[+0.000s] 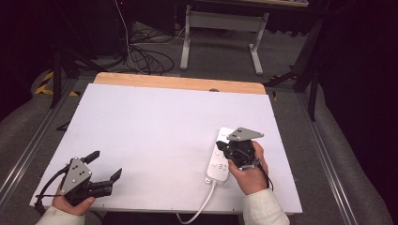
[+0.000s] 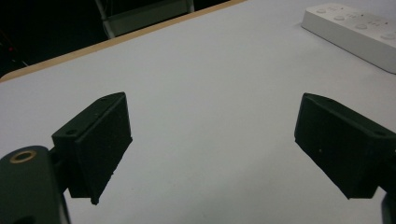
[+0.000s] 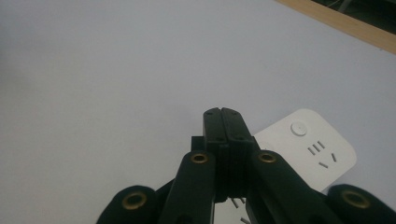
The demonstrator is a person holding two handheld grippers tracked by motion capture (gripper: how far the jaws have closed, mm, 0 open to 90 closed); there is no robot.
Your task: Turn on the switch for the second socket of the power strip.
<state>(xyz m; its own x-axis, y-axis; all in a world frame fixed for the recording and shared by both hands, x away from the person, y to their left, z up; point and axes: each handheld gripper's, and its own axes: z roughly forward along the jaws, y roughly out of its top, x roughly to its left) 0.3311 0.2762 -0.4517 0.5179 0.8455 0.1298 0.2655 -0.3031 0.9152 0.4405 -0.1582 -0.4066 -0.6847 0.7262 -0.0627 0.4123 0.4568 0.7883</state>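
We see white power strip (image 1: pixel 219 157) flat on worktop (image 1: pixel 155 136), right of centre, cord trailing off near edge. Right claw (image 1: pixel 225 149) poised directly above strip, jaws pressed fully together, gripping nothing — we judge closed tip is meant as poker for strip's button. Right hand (image 1: pixel 251 171) wraps claw body, pointing it forward and down. Left claw (image 1: pixel 105 164) parked near-left — jaws spread wide, empty, hovering low, aimed toward strip.
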